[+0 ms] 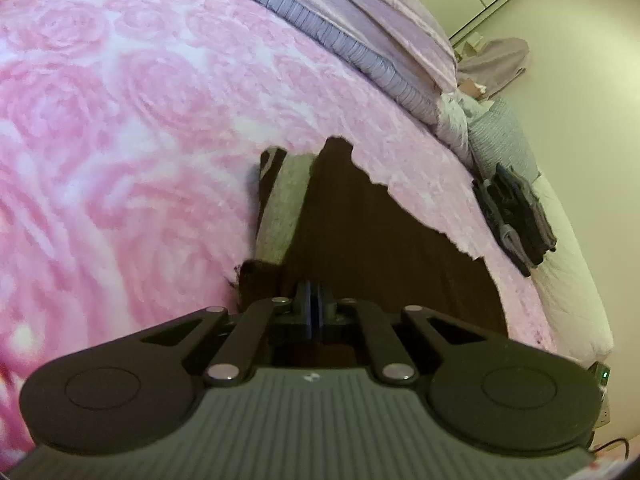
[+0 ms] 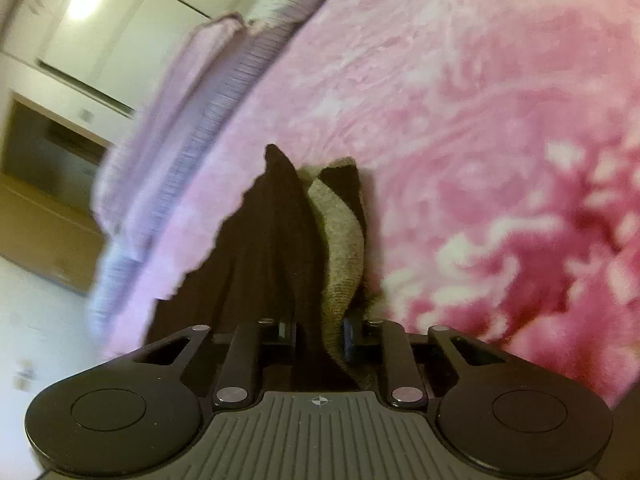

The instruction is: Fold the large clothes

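Both grippers have the same dark brown garment (image 1: 360,216) with a tan stripe. It stretches away from each one over the pink rose-pattern bed blanket (image 1: 120,120). The left gripper (image 1: 316,300) is clamped tight on the dark cloth. The right gripper (image 2: 320,332) pinches a thicker bunch, dark fabric plus tan stripe. A folded dark pile (image 1: 516,216) sits far right by the bed edge.

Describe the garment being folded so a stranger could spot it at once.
Start at the bed's pink rose-patterned blanket. The dark brown garment stretches across it from both grippers. It alone has a grey-beige knit band, unlike the folded dark clothes by the bed's edge.
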`<act>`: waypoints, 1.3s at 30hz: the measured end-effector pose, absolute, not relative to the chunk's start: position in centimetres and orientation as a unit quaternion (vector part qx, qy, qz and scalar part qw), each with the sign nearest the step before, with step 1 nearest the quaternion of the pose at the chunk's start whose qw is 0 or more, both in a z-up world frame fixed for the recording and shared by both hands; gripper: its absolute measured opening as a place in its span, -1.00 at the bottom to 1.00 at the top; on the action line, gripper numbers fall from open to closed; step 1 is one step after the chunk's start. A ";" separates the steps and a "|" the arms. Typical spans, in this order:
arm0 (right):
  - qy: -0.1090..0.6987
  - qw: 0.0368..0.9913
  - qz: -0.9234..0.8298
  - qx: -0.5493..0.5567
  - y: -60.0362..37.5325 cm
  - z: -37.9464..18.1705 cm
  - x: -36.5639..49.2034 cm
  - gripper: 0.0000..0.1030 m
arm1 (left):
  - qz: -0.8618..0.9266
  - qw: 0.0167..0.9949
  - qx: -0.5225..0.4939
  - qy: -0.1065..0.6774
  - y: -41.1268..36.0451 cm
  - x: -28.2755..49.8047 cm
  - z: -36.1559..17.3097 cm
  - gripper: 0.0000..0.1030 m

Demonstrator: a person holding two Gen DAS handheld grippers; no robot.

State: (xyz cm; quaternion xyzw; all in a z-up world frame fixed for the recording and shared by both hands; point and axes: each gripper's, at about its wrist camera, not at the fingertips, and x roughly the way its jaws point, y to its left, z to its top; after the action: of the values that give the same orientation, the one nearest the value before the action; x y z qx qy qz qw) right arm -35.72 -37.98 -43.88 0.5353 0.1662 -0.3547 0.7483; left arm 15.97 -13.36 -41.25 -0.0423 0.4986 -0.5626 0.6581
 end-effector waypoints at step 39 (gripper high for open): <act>0.298 0.797 -0.454 0.263 -25.6 -36.0 -18.6 -0.19 | -0.596 0.556 -0.106 0.570 -13.1 15.3 -40.3 -0.39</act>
State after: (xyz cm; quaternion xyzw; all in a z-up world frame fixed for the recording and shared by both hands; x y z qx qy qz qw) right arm -18.65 -25.56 -35.95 0.2632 0.2976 -0.4543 0.7973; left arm 15.31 -13.12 -40.35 -0.1055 0.5703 -0.5958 0.5555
